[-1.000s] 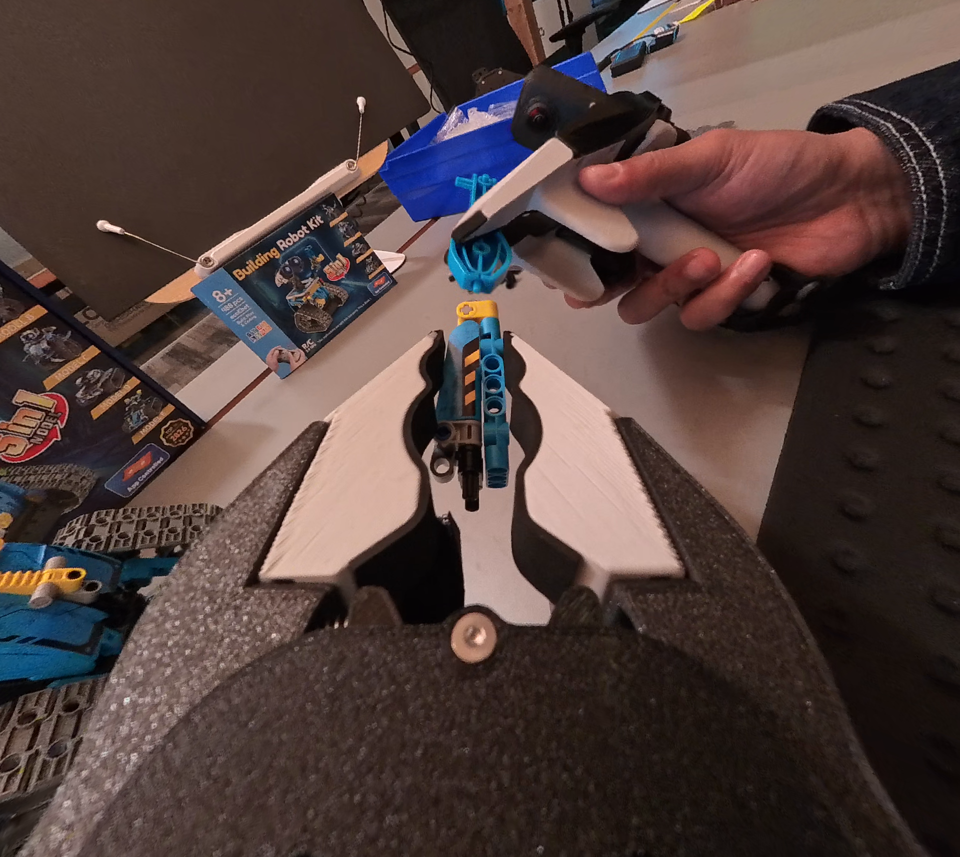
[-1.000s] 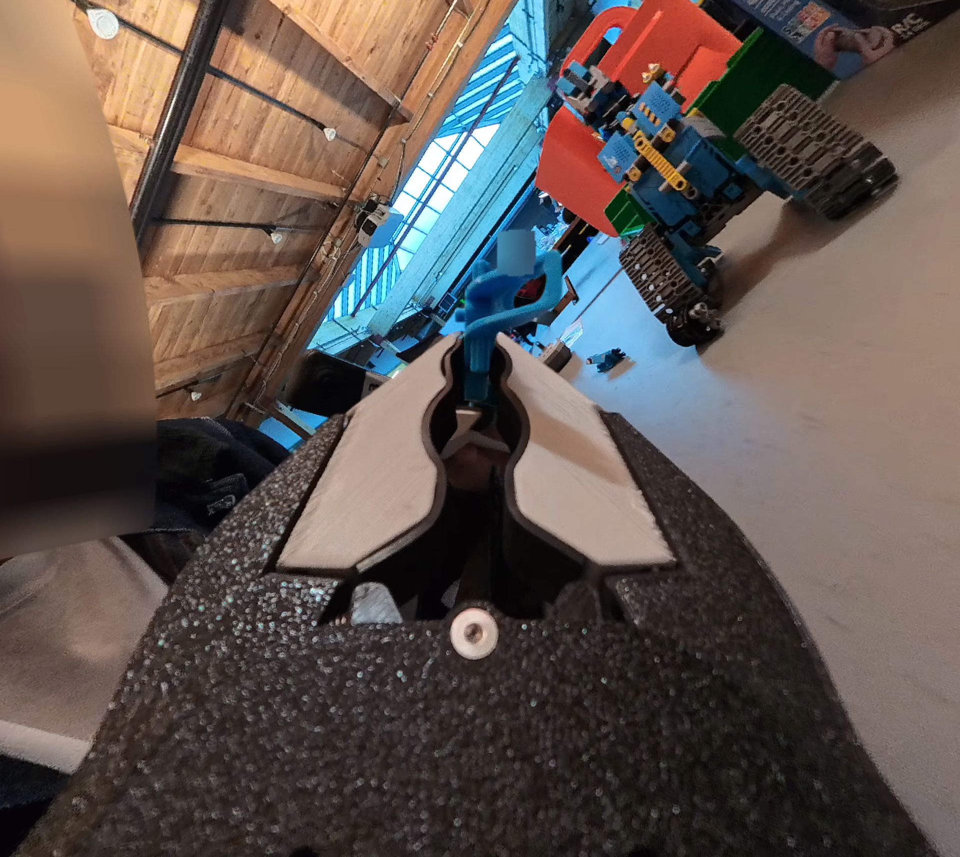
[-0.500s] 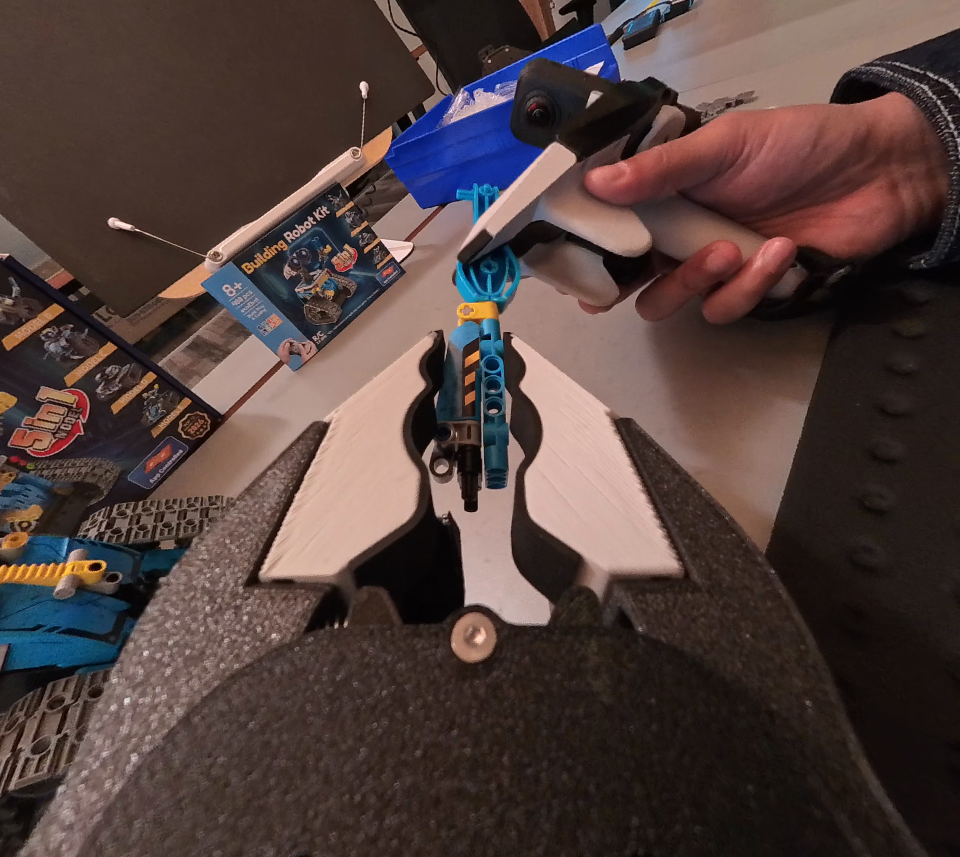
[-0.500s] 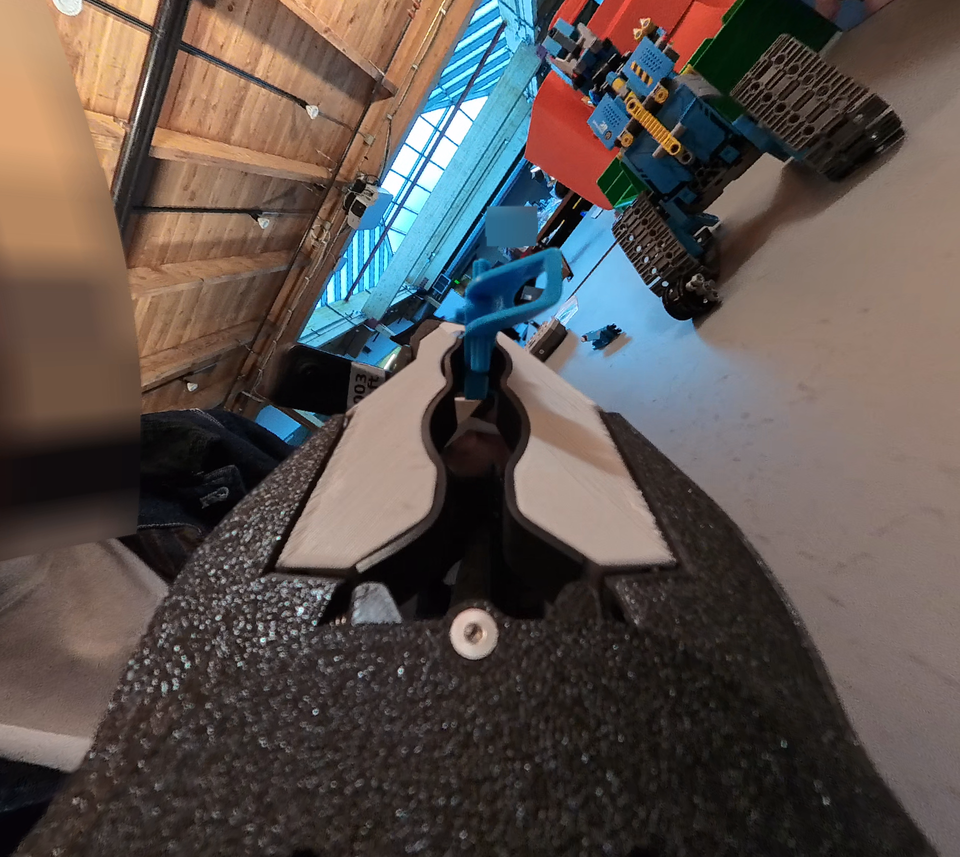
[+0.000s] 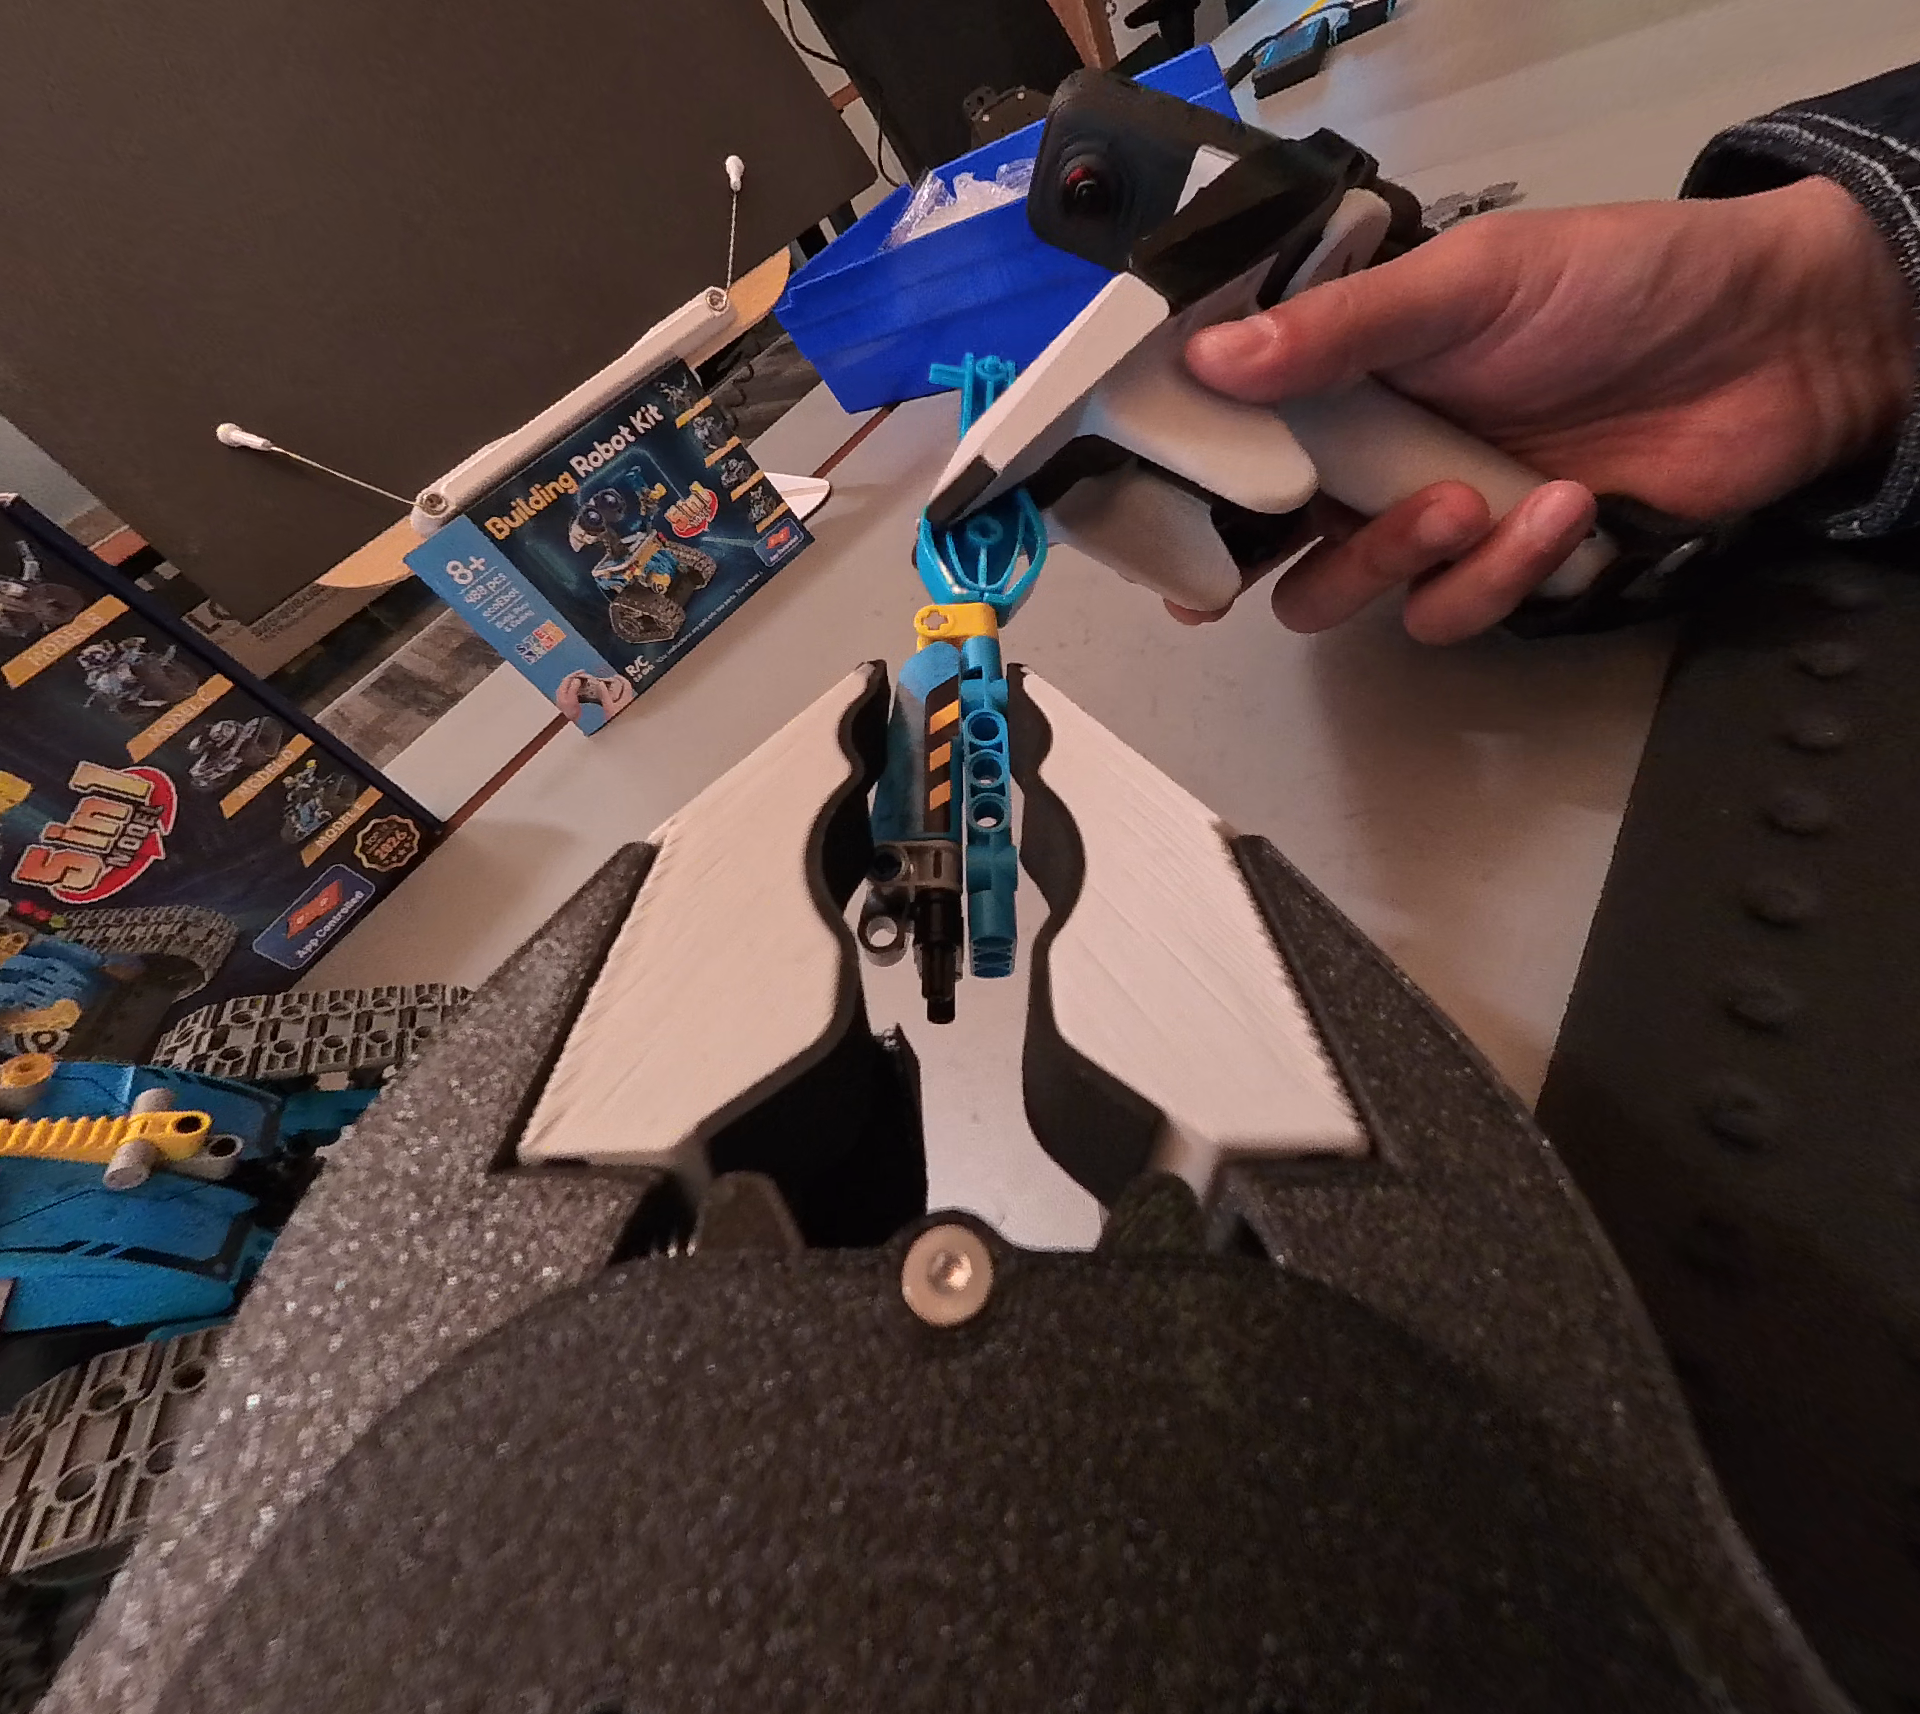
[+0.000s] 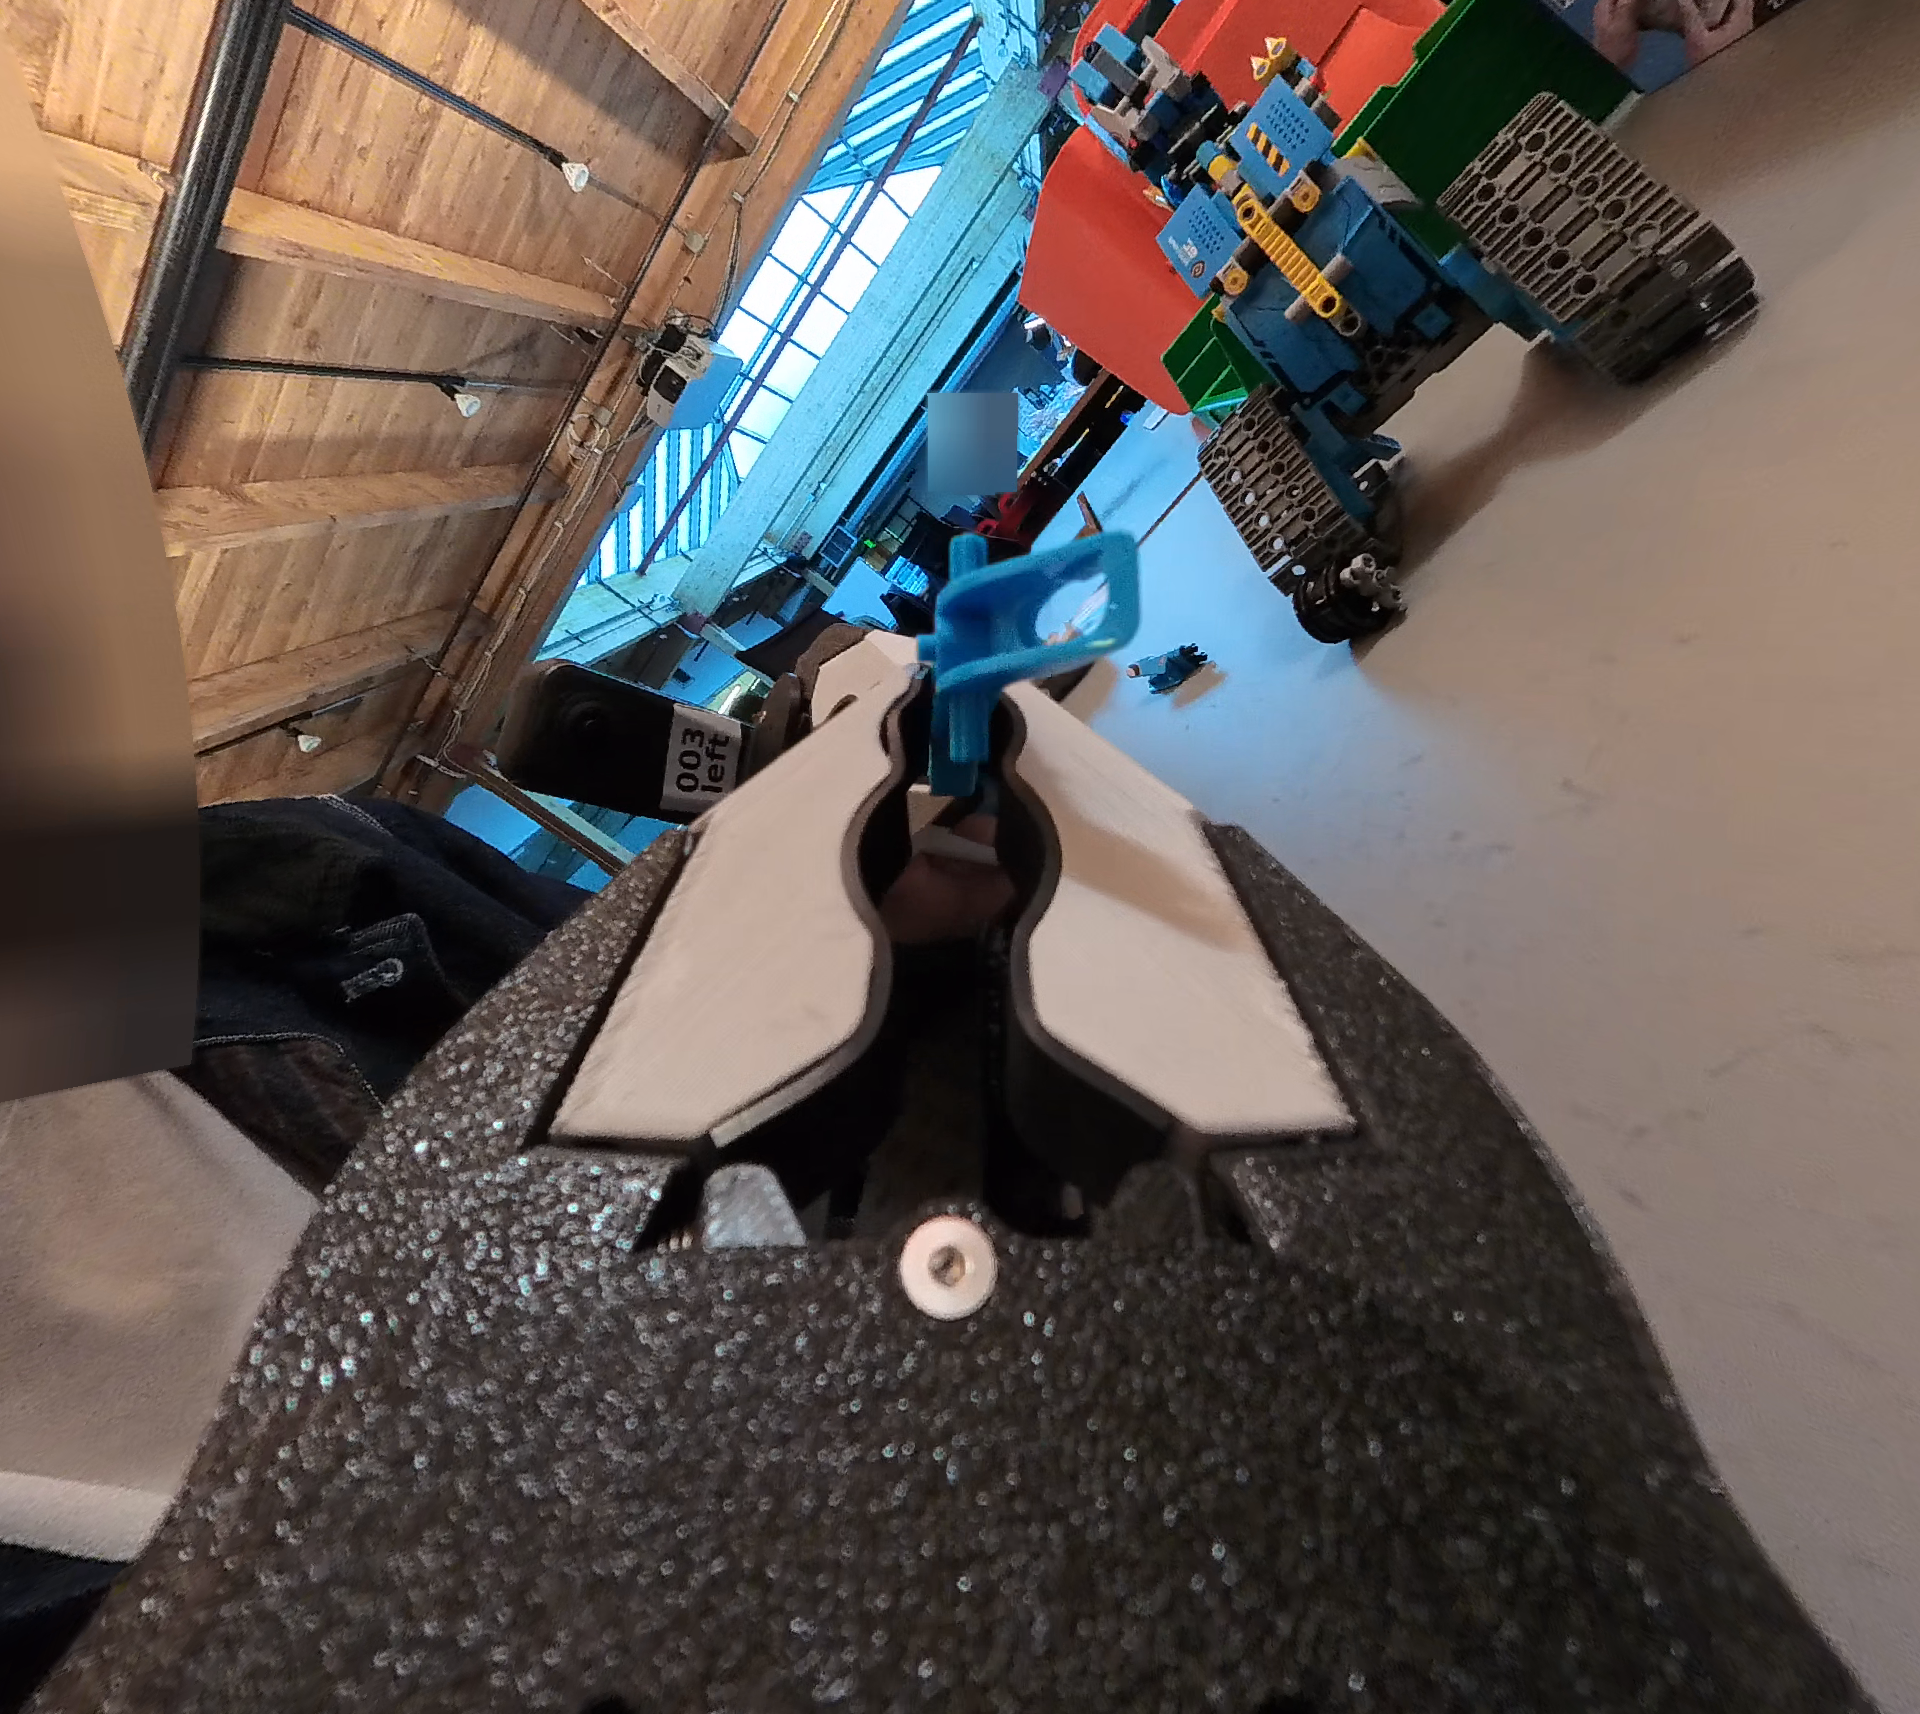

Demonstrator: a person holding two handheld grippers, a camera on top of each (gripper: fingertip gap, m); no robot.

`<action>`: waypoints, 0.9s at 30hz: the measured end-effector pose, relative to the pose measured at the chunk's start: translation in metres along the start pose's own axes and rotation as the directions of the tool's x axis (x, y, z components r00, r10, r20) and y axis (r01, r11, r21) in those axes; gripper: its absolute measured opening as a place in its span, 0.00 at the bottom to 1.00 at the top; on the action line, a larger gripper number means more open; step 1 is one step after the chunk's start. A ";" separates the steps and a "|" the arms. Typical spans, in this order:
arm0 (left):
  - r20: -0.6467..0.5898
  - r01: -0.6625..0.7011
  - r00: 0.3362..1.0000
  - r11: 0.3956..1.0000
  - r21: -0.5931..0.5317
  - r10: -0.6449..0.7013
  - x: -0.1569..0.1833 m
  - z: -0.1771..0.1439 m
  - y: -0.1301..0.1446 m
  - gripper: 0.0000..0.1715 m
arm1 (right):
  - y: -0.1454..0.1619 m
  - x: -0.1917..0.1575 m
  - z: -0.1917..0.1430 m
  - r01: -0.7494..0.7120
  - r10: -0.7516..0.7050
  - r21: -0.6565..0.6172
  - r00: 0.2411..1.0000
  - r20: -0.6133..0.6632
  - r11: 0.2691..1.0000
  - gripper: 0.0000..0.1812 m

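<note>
My left gripper (image 5: 940, 698) is shut on a blue brick arm (image 5: 951, 781) with orange stripes, a grey joint and a yellow connector (image 5: 954, 622) at its far tip. My right gripper (image 6: 956, 708) is shut on a light blue claw piece (image 6: 1023, 610). In the left wrist view the right gripper (image 5: 961, 511), held by a hand (image 5: 1621, 376), brings the claw piece (image 5: 977, 547) down against the yellow connector. The left gripper's camera body (image 6: 613, 745) shows behind the claw in the right wrist view.
A blue tracked brick robot (image 6: 1382, 293) stands on the grey table (image 6: 1558, 833) before an orange and green holder (image 6: 1226, 54). Kit boxes (image 5: 613, 542), a blue bin (image 5: 935, 293), a small loose part (image 6: 1169, 665) and a dark mat (image 5: 1766, 989) lie around. Left and right tips are no more than a few centimetres apart.
The right gripper has carried the claw piece down and closer, from a gap above the yellow connector to touching it. The left gripper holds the arm steady.
</note>
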State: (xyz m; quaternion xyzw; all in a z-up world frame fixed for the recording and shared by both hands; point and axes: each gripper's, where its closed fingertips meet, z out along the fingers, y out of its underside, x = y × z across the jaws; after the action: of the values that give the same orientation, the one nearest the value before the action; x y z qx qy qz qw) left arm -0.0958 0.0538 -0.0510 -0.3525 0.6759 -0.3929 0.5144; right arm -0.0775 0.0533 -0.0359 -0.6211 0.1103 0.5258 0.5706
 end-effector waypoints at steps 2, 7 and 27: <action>0.004 -0.008 1.000 1.000 -0.004 0.008 0.000 0.000 0.001 0.13 | 0.001 -0.001 0.000 0.002 -0.002 -0.006 1.000 0.003 1.000 0.03; -0.001 -0.006 1.000 1.000 -0.011 0.006 0.000 0.001 0.002 0.12 | 0.002 0.002 -0.001 0.020 -0.020 -0.024 1.000 -0.023 1.000 0.04; -0.002 -0.054 0.999 0.998 -0.034 0.054 0.004 0.002 0.005 0.12 | 0.006 0.004 -0.003 -0.029 0.027 -0.062 0.999 -0.025 0.998 0.03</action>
State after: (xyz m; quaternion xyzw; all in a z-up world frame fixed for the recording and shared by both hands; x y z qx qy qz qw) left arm -0.0950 0.0516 -0.0573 -0.3426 0.6919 -0.3675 0.5185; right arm -0.0791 0.0507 -0.0432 -0.6432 0.1093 0.5296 0.5421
